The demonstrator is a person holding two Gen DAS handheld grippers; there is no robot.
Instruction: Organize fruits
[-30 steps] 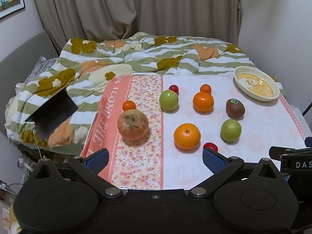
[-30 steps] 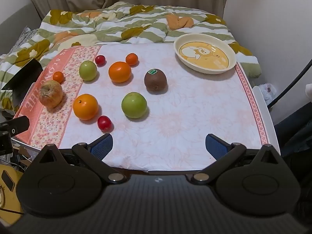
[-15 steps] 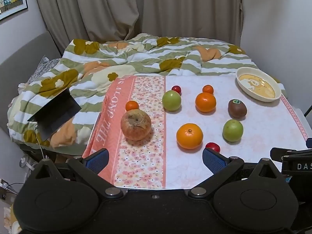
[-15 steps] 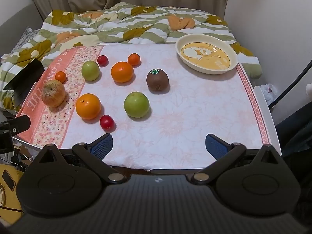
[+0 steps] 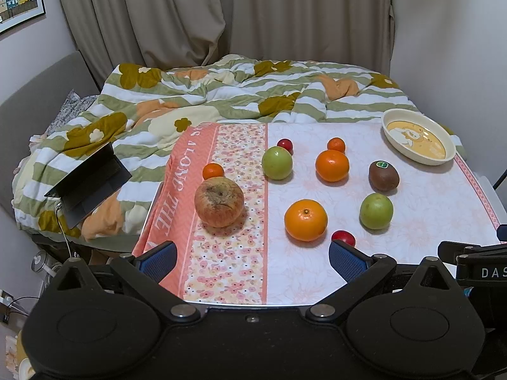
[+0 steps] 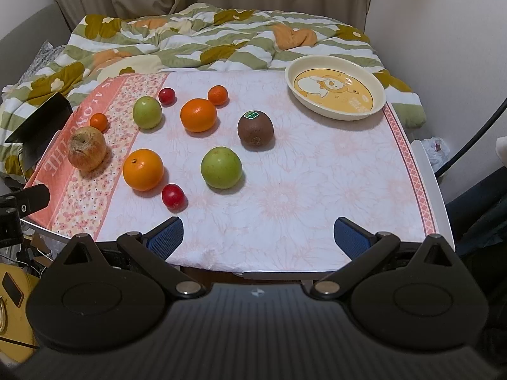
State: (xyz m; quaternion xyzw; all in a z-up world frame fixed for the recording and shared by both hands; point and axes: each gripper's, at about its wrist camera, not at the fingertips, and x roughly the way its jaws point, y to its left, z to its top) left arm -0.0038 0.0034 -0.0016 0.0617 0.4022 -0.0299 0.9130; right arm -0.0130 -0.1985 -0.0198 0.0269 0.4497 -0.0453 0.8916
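Nine fruits are spread over the table (image 6: 426, 171), which is covered by a floral cloth (image 6: 317, 183). A wrinkled apple (image 5: 219, 202) is set near the left edge on the pink band, with a small orange (image 5: 213, 171) just behind it. Toward the near edge, a large orange (image 6: 143, 169) and a red cherry tomato (image 6: 173, 195) are placed just beside each other, and a green apple (image 6: 221, 167) is found to their right. Behind these, a kiwi (image 6: 255, 126), a second large orange (image 6: 198, 115), another green apple (image 6: 147, 112), a second small orange (image 6: 218, 95) and another cherry tomato (image 6: 166, 95) are arranged. An empty cream dish (image 6: 377, 107) is kept at the far right corner. The left gripper (image 5: 253, 258) and the right gripper (image 6: 258, 237) are held at the near edge, each with jaws wide apart and nothing between them.
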